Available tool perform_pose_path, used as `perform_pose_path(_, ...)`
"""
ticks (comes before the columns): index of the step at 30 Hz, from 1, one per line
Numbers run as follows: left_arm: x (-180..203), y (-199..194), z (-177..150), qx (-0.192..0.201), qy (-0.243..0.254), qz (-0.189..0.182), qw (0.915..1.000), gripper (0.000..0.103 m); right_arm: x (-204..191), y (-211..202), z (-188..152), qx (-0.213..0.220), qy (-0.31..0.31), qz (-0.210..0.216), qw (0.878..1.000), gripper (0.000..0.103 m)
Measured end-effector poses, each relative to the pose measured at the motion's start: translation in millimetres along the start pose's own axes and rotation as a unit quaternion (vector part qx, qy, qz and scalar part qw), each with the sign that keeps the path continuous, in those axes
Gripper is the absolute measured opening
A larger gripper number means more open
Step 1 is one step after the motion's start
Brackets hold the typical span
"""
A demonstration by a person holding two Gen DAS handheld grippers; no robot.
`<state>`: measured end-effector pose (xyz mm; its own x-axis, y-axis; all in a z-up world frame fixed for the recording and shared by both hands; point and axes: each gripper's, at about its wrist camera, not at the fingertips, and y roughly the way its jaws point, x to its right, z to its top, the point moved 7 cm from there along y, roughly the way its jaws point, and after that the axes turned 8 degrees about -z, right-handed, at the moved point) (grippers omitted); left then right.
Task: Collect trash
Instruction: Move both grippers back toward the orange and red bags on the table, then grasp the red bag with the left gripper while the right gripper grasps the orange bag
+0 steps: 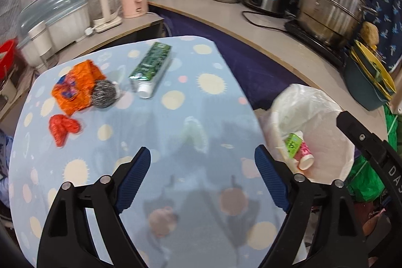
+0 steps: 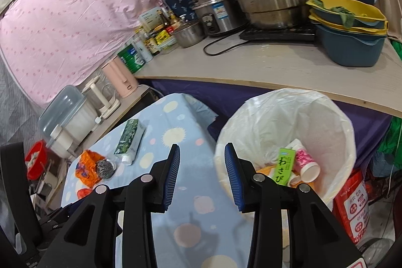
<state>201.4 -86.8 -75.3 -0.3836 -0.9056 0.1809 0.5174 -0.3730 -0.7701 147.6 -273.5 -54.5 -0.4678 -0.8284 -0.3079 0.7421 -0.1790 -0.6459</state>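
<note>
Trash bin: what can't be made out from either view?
- Trash bin bottom, right wrist view: covered by the green box and pink cup.
- Bin's near side, left wrist view: hidden behind the left gripper.
- Red scrap, left wrist view: too blurred to identify.

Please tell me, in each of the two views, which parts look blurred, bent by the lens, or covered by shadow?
Left wrist view: the toothpaste tube and orange wrapper are smeared by motion blur; the counter edge curves from the fisheye; gripper shadows fall on the dotted cloth. Right wrist view: sharper, the green box lettering is readable; the counter edge bends; corners are dark.
</note>
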Motion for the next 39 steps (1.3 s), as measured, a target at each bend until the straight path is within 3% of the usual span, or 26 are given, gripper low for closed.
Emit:
perform_pose_path(8, -84.4, -11.8, -8.6, 0.004, -0.071, 0.038, 0.9967, 0.085, -50.9, 9.1, -21.5, -0.020, -0.035, 0.019, 0.999, 0.037)
perform_pose_path(20, -199.3, -19.0, -35.5, -0.005, -0.159, 0.094, 0.9828, 0.085, -132.4, 36.5, -65.6, -0.064, -0.099, 0.051, 0.992, 0.037)
perform_pose_path(23, -224.0, -18.5, -41.3, -0.009, -0.177, 0.105, 0.9785, 0.085, -154.2, 45.1, -77.7, -0.076, -0.117, 0.059, 0.988, 0.042)
perform_pose_path(25, -239.3, -17.4, -43.3, -0.011, -0.192, 0.108, 0.9753, 0.085, -168.9, 50.0, -83.6, -0.078, -0.128, 0.065, 0.987, 0.046)
perform_pose_path(39, -310.1, 7.3, -20.2, -0.004, -0.267, 0.092, 0.9593, 0.090, -252.3, 97.0, -89.3, -0.096, -0.172, 0.092, 0.976, 0.047)
